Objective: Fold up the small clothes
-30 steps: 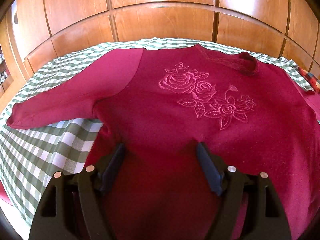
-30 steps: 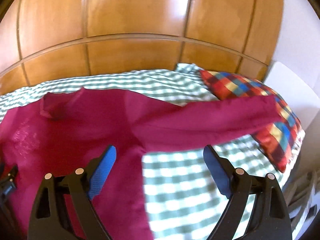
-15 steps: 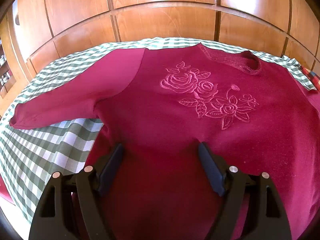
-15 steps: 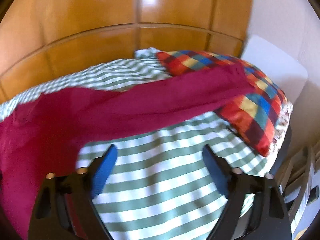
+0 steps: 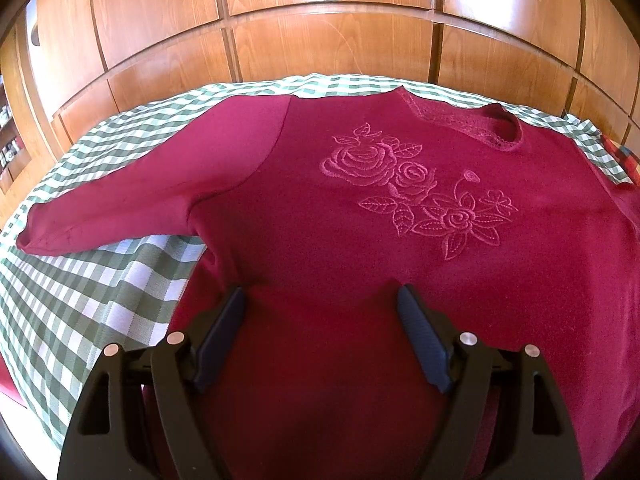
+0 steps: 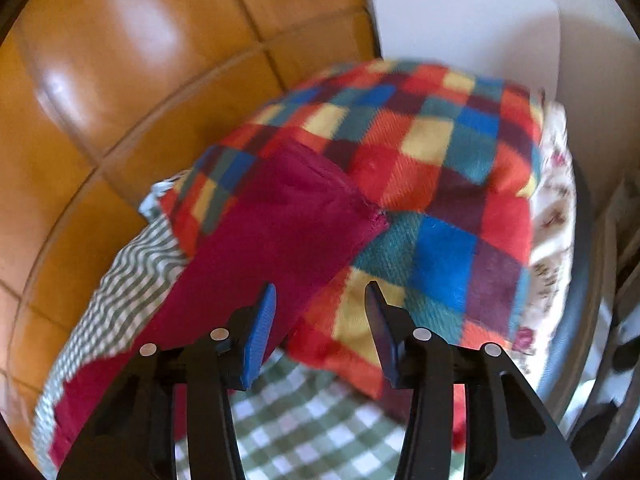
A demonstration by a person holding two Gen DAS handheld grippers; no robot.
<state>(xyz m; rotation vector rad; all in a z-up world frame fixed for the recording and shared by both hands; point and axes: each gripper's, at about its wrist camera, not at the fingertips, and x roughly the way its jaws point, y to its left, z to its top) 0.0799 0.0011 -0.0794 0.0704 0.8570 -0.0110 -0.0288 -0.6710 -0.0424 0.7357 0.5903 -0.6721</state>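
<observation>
Right gripper [image 6: 320, 300] has swung out along the sweater's [image 5: 360, 240] far sleeve [image 6: 272, 232] to the cuff end on the plaid pillow [image 6: 440, 168]; its fingers have just been closing, still apart, sleeve edge beside the left one, nothing pinched. Sweater lies flat, face up on the checked bedspread [image 5: 100, 300], sleeves spread, likely laid out for folding. Left gripper [image 5: 320, 304] hovers low over the body, fingers wide apart, probably to pin it. No containers in view.
</observation>
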